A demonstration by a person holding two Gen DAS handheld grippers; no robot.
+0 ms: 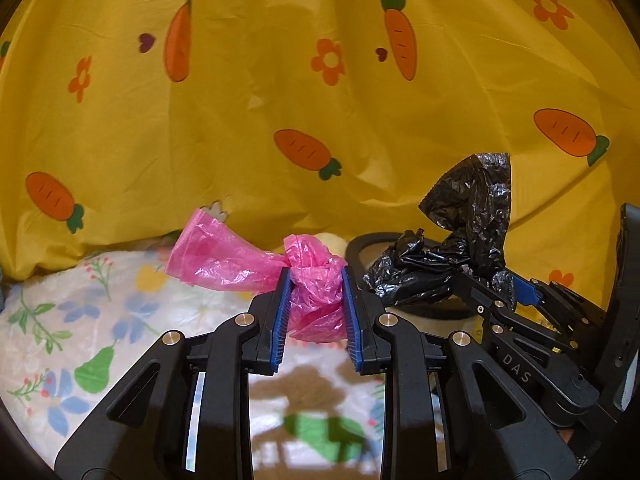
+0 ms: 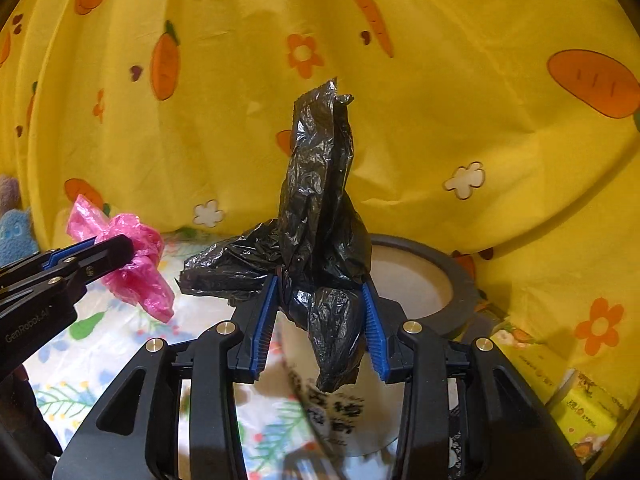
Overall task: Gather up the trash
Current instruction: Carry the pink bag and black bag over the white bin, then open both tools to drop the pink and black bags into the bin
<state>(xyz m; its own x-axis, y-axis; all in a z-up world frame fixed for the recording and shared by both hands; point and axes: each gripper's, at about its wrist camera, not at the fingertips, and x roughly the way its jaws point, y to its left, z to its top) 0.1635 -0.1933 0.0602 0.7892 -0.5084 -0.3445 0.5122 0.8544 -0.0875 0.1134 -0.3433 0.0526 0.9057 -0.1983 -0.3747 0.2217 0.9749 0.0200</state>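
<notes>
My left gripper (image 1: 316, 294) is shut on a crumpled pink plastic bag (image 1: 240, 268) and holds it above the floral tablecloth. It also shows in the right wrist view (image 2: 132, 264), at the left. My right gripper (image 2: 320, 308) is shut on a crumpled black plastic bag (image 2: 320, 200), which sticks up between the fingers. It holds the bag over the near rim of a white bin with a dark rim (image 2: 460, 276). In the left wrist view the black bag (image 1: 460, 240) and right gripper (image 1: 496, 288) are at the right, over the bin (image 1: 380, 246).
A yellow carrot-print cloth (image 1: 320, 80) hangs close behind everything. The floral tablecloth (image 1: 80, 340) covers the surface below. Yellow boxes (image 2: 580, 408) lie at the right of the bin. A blue plush toy (image 2: 16, 232) sits at the far left.
</notes>
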